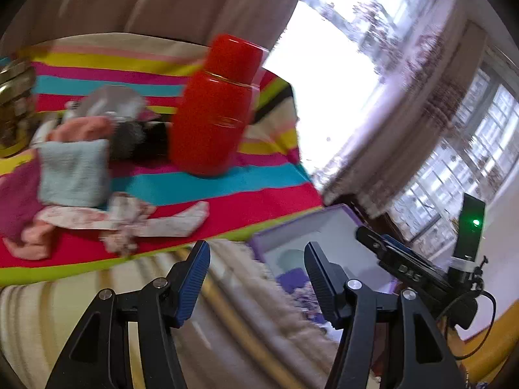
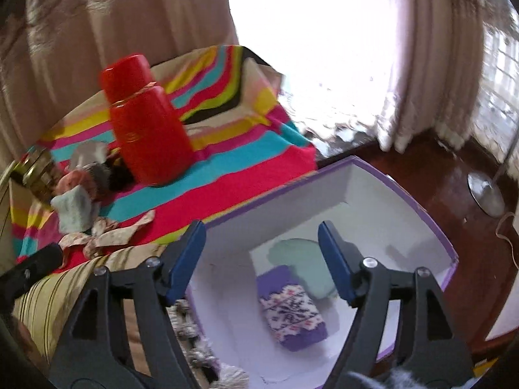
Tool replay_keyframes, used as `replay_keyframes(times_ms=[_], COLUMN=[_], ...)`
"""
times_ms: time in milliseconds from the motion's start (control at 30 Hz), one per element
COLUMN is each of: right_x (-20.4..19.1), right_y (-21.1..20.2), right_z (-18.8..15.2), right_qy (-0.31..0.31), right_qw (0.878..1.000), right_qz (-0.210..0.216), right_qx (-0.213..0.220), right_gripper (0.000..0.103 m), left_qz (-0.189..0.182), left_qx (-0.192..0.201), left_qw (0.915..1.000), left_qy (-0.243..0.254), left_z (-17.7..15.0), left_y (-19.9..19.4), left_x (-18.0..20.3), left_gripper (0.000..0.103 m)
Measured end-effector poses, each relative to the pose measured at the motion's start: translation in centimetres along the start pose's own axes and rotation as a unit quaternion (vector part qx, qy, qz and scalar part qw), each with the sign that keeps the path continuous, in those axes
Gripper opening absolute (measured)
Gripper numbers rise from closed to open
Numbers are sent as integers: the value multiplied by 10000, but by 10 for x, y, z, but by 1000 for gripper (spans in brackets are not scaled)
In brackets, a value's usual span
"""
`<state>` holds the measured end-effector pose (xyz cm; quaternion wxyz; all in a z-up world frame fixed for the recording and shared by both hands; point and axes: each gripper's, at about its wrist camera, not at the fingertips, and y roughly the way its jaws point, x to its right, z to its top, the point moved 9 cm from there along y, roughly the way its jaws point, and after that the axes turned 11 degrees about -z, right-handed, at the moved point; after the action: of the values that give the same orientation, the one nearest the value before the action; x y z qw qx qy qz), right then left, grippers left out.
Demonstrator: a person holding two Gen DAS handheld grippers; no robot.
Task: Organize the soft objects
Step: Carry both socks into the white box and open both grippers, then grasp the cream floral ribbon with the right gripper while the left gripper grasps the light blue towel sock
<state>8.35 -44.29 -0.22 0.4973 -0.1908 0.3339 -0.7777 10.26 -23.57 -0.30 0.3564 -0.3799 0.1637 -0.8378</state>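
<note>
Both tongs stand wide with nothing between the pads. Right gripper (image 2: 261,249) hangs over the purple-rimmed white box (image 2: 373,175); framed between its blue fingers (image 2: 334,259), down on the box floor, lies a folded purple patterned sock (image 2: 292,308), and touching the sock's far side a pale mint cloth (image 2: 301,256). Neither is touched by the pads.

Left gripper (image 1: 258,275) also empty, jaws apart, over the striped beige cover at the box's left side; the box (image 1: 324,223) shows just beyond its right finger (image 1: 319,278), blurred.

Left of the box, on the bright striped cloth (image 2: 227,175), the rest of the soft pile sits well apart from both tongs: a floral strip (image 1: 155,220) nearest the cloth edge, then a light blue folded towel (image 1: 74,171), a pink piece (image 1: 81,128), something grey and dark behind it, too blurred to name. Red flask (image 1: 214,107) stands upright farther from the box than the pile's near edge. Curtains behind.
</note>
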Motion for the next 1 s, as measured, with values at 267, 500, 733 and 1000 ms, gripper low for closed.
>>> replay_keyframes(times_ms=[267, 500, 733, 1000], right_x=[-49, -95, -132, -197], right_y=[-2, -10, -7, 9], right_z=[-10, -14, -16, -34], right_qy=[-387, -831, -1162, -2084], right_qw=[9975, 9928, 9874, 9660], right_qz=[570, 852, 1046, 1396], right_qx=[-161, -162, -254, -625], right_gripper=[75, 75, 75, 75], left_qz=[660, 1009, 1229, 1259], left_qx=[460, 805, 879, 793], left_qw=[9953, 9858, 9793, 9783], left_qy=[-535, -1074, -1345, -1444], left_z=[-1, -1, 2, 3], left_y=[-58, -98, -111, -111], left_x=[-79, -135, -170, -189], left_gripper=[61, 61, 61, 61])
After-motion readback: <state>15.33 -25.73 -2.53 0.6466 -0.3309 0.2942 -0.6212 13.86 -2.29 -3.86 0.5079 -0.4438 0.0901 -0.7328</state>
